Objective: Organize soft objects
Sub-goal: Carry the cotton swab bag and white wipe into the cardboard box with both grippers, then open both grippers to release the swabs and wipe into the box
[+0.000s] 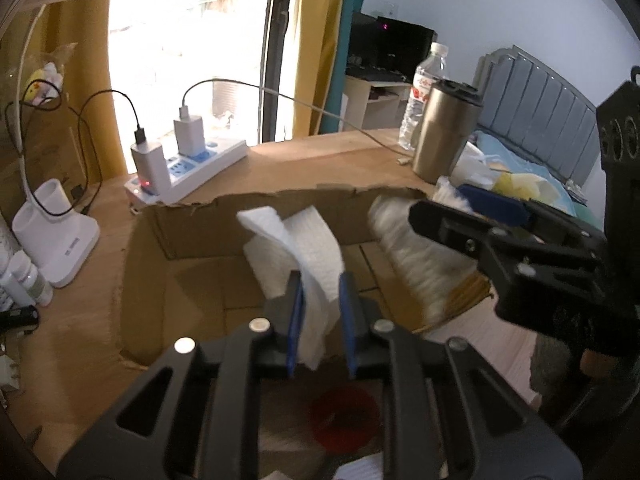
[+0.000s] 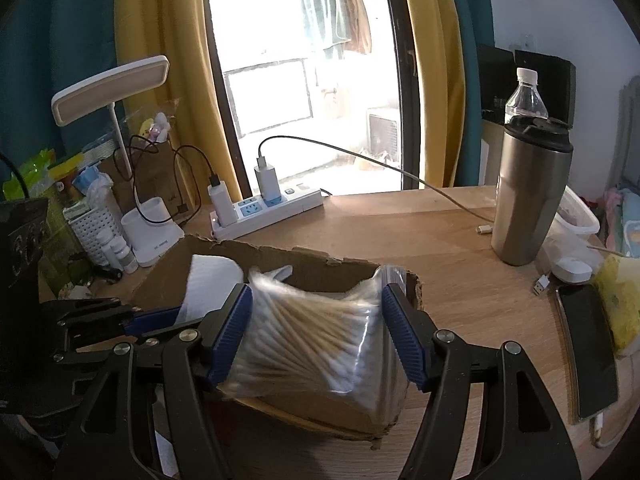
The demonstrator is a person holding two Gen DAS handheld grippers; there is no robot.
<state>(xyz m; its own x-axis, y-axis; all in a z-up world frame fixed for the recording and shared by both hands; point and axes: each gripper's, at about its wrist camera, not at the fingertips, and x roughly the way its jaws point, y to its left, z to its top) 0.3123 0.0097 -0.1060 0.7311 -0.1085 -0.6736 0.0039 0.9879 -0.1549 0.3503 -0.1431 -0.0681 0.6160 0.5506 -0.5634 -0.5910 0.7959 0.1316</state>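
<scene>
An open cardboard box (image 1: 148,280) sits on the wooden desk; it also shows in the right wrist view (image 2: 320,264). My left gripper (image 1: 320,304) is shut on a folded white tissue (image 1: 308,248) and holds it over the box; the tissue shows in the right wrist view (image 2: 212,280) too. My right gripper (image 2: 320,332) is shut on a clear bag of cotton swabs (image 2: 308,340), held over the box's right side. The bag (image 1: 408,252) and the right gripper (image 1: 480,228) appear blurred at the right of the left wrist view.
A power strip (image 2: 268,212) with chargers lies behind the box. A steel tumbler (image 2: 528,192) and water bottle (image 2: 526,92) stand at the right. A phone (image 2: 588,352) lies at the far right. A lamp base (image 1: 56,236) and small bottles (image 2: 120,252) stand left.
</scene>
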